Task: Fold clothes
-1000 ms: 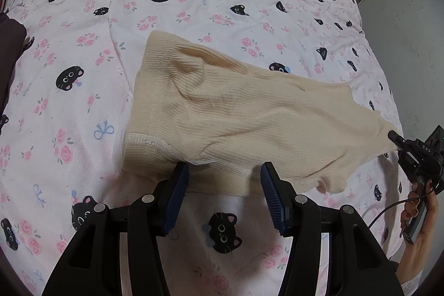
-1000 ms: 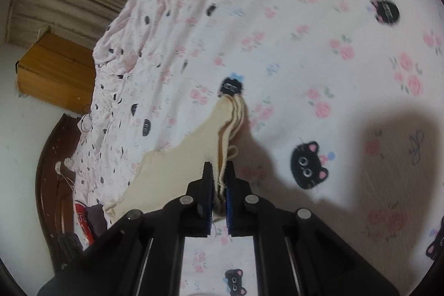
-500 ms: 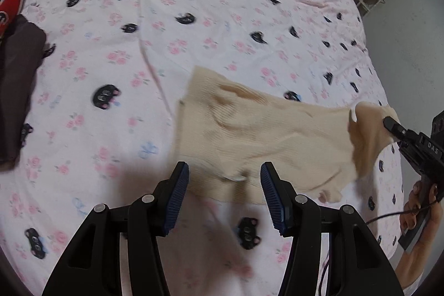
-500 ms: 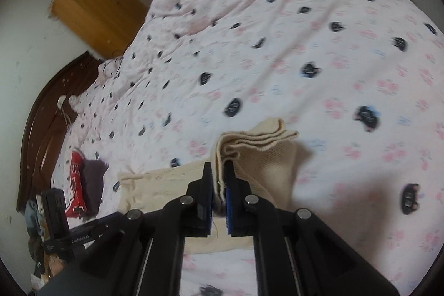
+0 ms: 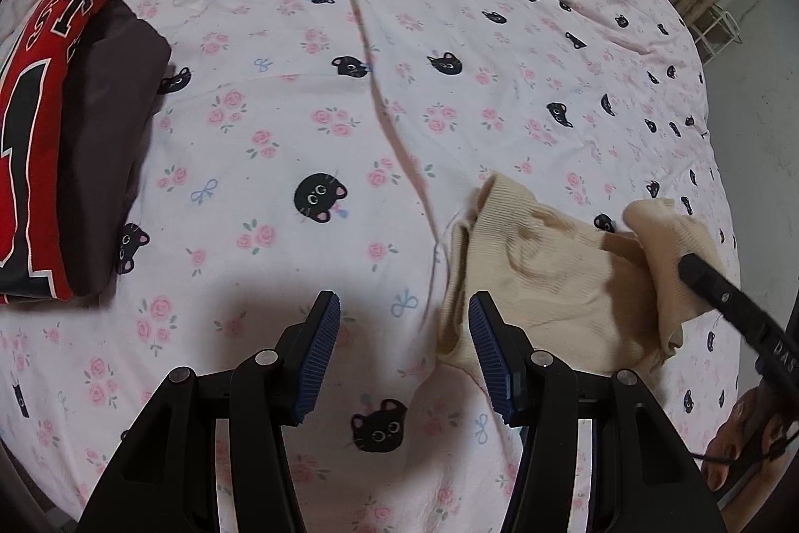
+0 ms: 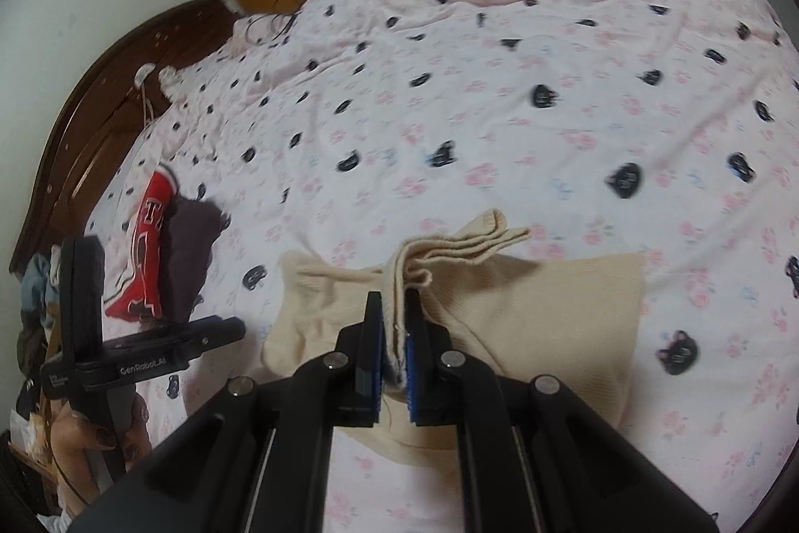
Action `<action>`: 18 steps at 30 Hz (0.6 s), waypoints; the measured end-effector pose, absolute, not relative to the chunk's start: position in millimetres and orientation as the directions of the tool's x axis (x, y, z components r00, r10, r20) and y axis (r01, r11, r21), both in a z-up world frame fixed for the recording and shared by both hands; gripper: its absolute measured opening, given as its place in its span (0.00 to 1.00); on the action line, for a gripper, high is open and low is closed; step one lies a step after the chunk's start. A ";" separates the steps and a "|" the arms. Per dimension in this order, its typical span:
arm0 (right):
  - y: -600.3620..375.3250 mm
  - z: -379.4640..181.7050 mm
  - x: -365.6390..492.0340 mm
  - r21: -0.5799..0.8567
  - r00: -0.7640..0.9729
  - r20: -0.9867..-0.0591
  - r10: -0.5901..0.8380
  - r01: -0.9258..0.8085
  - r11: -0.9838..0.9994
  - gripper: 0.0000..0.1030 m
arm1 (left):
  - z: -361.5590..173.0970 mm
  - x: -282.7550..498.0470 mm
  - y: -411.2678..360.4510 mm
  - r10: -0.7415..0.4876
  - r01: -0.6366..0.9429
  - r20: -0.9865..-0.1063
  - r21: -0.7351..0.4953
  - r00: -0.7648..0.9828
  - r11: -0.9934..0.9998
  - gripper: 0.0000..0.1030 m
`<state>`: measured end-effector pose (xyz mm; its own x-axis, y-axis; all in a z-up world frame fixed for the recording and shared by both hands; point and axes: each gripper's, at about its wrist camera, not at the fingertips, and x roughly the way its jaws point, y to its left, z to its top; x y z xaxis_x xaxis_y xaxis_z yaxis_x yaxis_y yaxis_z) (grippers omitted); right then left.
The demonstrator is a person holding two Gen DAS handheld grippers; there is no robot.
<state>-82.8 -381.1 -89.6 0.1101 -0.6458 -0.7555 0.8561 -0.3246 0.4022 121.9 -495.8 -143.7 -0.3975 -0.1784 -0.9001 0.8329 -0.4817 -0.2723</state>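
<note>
Mid-fold: right gripper (image 6: 394, 323) pinches beige top (image 6: 539, 313) edge, doubling it over on bed (image 5: 349, 108); left gripper (image 5: 403, 353) wide, empty. Fold unfinished; red/dark pile (image 5: 55, 123) done.

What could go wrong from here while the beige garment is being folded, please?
The right gripper pinches only a bunched edge of the beige garment, so it may slip or fold unevenly. The left gripper is open and holds nothing, so the unpinned garment could drag across the bedsheet.
</note>
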 end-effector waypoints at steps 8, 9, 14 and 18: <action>-419.2 -121.9 -31.6 0.377 0.184 -0.806 -0.562 0.892 -0.248 0.08 | -143.9 128.0 -502.9 -0.179 0.843 -0.903 -0.272 -0.390 -0.464 0.47; -421.8 -126.9 -27.5 0.370 0.185 -0.815 -0.549 0.896 -0.247 0.08 | -144.1 128.5 -503.2 -0.177 0.844 -0.904 -0.272 -0.389 -0.462 0.47; -428.7 -146.9 -14.2 0.341 0.181 -0.848 -0.498 0.906 -0.250 0.08 | -144.2 130.7 -505.9 -0.174 0.847 -0.904 -0.279 -0.391 -0.452 0.47; -428.8 -154.8 -12.0 0.333 0.178 -0.855 -0.486 0.908 -0.253 0.08 | -143.9 130.7 -506.4 -0.179 0.849 -0.905 -0.274 -0.387 -0.451 0.47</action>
